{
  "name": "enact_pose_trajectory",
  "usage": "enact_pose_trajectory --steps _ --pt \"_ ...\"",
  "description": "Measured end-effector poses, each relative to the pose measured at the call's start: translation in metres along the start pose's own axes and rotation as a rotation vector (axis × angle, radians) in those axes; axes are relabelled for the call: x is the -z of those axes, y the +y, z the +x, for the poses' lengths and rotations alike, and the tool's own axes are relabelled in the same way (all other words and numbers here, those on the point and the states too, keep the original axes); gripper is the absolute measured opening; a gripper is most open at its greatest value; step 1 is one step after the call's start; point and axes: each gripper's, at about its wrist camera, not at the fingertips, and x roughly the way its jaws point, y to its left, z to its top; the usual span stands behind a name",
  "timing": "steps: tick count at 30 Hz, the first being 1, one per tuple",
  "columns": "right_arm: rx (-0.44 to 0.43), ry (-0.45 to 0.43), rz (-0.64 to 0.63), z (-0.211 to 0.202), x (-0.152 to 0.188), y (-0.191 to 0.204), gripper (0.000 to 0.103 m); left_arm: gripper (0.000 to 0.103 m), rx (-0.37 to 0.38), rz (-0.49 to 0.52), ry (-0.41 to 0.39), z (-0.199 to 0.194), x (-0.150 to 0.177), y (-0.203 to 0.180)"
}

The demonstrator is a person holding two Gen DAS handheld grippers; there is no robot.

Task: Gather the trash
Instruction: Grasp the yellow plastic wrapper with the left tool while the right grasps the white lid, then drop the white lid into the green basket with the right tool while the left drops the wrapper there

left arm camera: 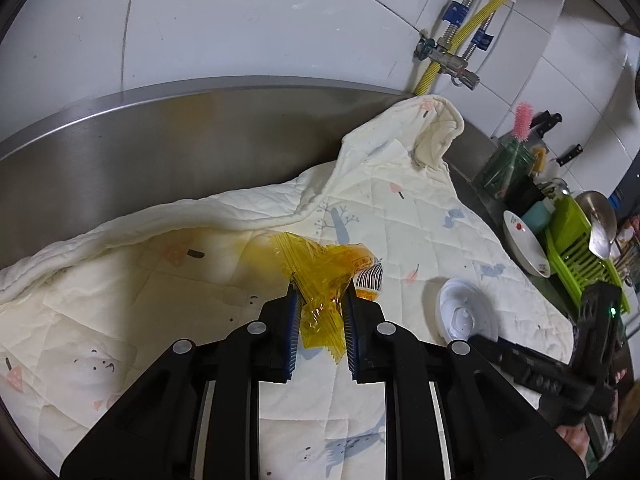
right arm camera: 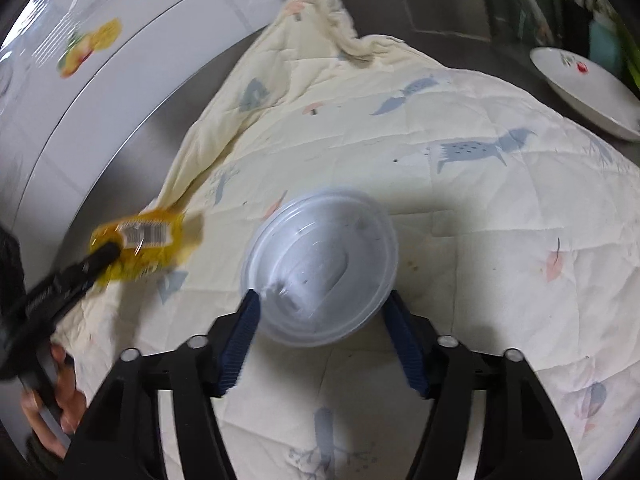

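A crumpled yellow see-through wrapper (left arm camera: 320, 264) with a barcode patch is pinched between the blue pads of my left gripper (left arm camera: 320, 294), which is shut on it just above the cloth. The right wrist view shows the same wrapper (right arm camera: 140, 246) at the left, on the tip of that gripper. A round clear plastic lid (right arm camera: 320, 256) sits between the pads of my right gripper (right arm camera: 320, 306); both pads touch its rim, so the gripper is shut on it. In the left wrist view the lid (left arm camera: 466, 312) shows at the right, with a black finger (left arm camera: 486, 340) of the right gripper at its edge.
A cream quilted cloth (left arm camera: 420, 224) with animal prints covers the steel counter (left arm camera: 160, 152), bunched up against the back wall. A white dish (right arm camera: 588, 88), a green dish rack (left arm camera: 580, 252) and utensils stand at the right. Pipes (left arm camera: 452, 60) run down the tiled wall. A hand (right arm camera: 52, 396) holds the left gripper.
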Motion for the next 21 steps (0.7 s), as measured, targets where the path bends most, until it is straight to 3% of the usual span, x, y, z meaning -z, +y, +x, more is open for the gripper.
enact_pose_trajectory --steps 1,4,7,13,21 --pt "0.002 -0.004 0.012 0.000 -0.002 -0.001 0.051 0.018 0.000 0.000 0.000 0.000 0.000 0.000" --pt "0.018 -0.001 0.048 0.000 -0.004 -0.006 0.019 0.018 0.005 0.001 0.002 0.000 0.000 0.001" --pt "0.024 -0.007 0.086 -0.001 -0.004 -0.012 0.015 0.018 0.011 0.006 0.004 -0.002 0.003 -0.001" --pt "0.052 -0.050 0.034 -0.025 0.002 -0.006 0.006 0.018 0.028 0.030 0.000 -0.012 0.009 -0.006" --pt "0.089 -0.093 -0.008 -0.073 0.035 -0.009 0.006 0.018 0.107 0.057 -0.011 -0.038 0.023 -0.025"
